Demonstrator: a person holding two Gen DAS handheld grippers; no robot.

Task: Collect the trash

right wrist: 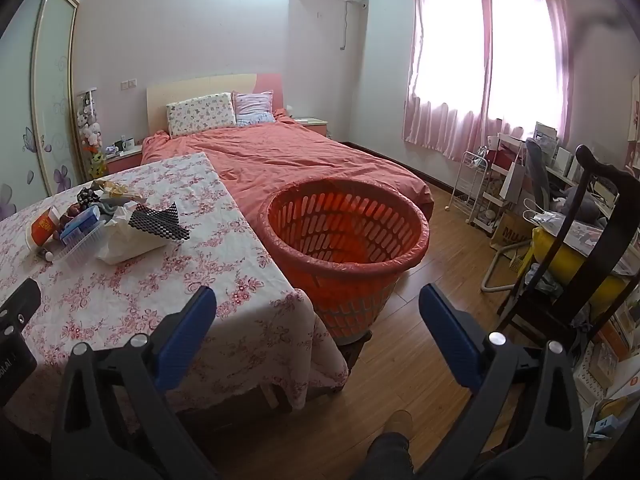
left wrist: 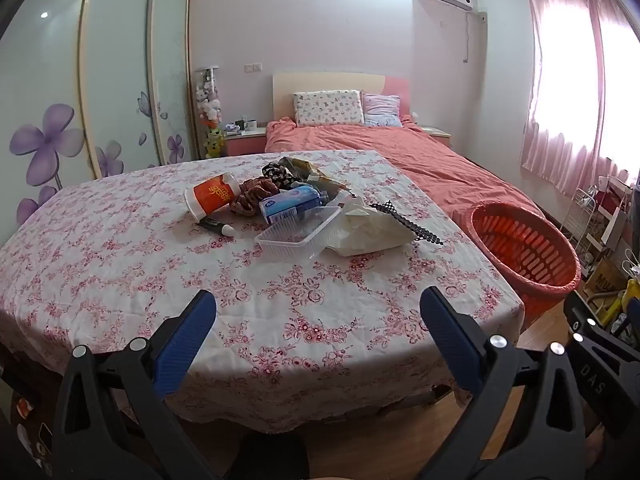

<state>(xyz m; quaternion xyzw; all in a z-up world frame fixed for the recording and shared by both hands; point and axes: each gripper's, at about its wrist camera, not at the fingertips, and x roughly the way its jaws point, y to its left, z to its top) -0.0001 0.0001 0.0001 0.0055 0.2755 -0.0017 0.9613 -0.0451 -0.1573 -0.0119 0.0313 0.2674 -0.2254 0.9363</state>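
— Left wrist view: what lies ahead of the left gripper (left wrist: 318, 312)?
— Its jaws spread wide, empty, over a floral tablecloth (left wrist: 120, 264). Beyond the fingertips sits the trash pile: orange cup (left wrist: 212, 197), clear plastic tray (left wrist: 298, 232), white bag (left wrist: 368, 232). An orange basket (left wrist: 524, 256) stands off to its right.

— Right wrist view?
— The right gripper (right wrist: 318, 312) hangs released, holding nothing. The basket (right wrist: 344, 236) stands just ahead on the floor; the trash lies far to its left.
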